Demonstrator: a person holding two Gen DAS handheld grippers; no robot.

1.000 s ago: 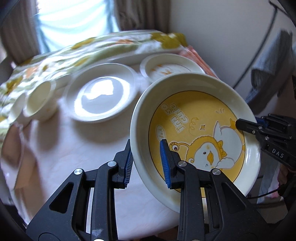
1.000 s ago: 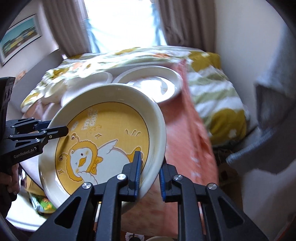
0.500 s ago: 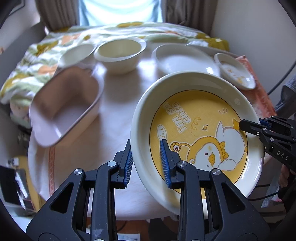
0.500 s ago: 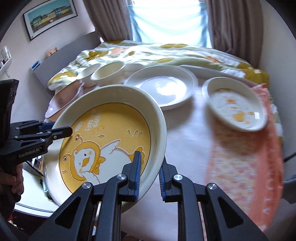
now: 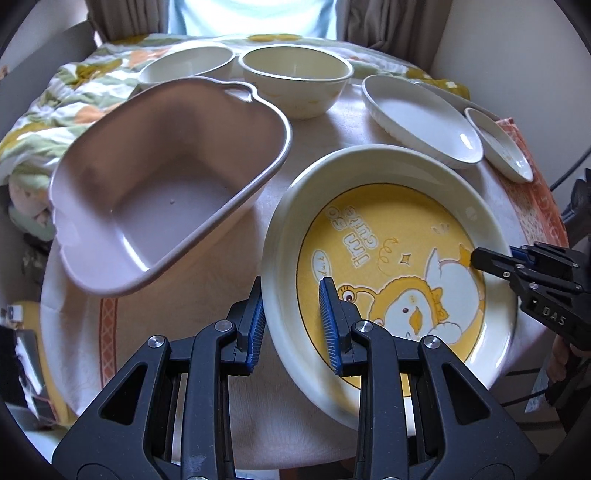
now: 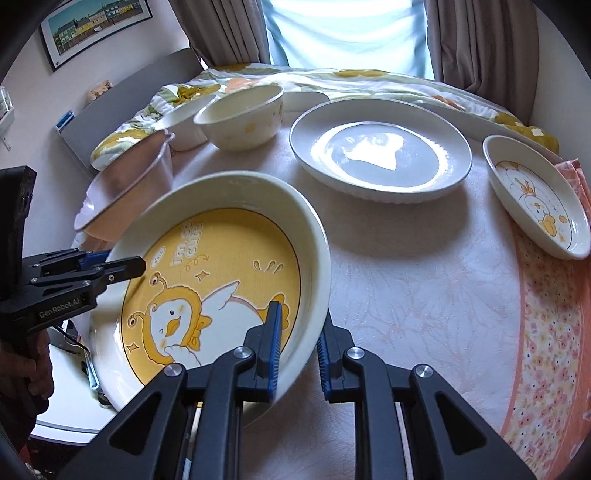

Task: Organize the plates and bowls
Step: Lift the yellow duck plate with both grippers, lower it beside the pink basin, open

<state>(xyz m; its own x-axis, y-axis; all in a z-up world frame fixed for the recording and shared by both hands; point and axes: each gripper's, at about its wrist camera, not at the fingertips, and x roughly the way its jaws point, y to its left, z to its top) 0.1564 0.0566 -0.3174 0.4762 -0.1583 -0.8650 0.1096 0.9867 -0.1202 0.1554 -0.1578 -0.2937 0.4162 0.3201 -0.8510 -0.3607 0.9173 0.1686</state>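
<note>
Table: three plates, two bowls

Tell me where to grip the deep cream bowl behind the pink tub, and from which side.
Grip the cream bowl by its rim, one finger inside and one outside, coming from above. It stands upright and open, its rounded wall too wide to span. Its near rim, facing bare tablecloth, looks the easiest approach.

Beyond the fingers, a counter under a pale patterned cloth with an orange floral border. Farther beyond, a bed with a yellow-and-green floral quilt, then brown curtains flanking a bright window. Upper left of the fingers, a framed picture on the wall.
</note>
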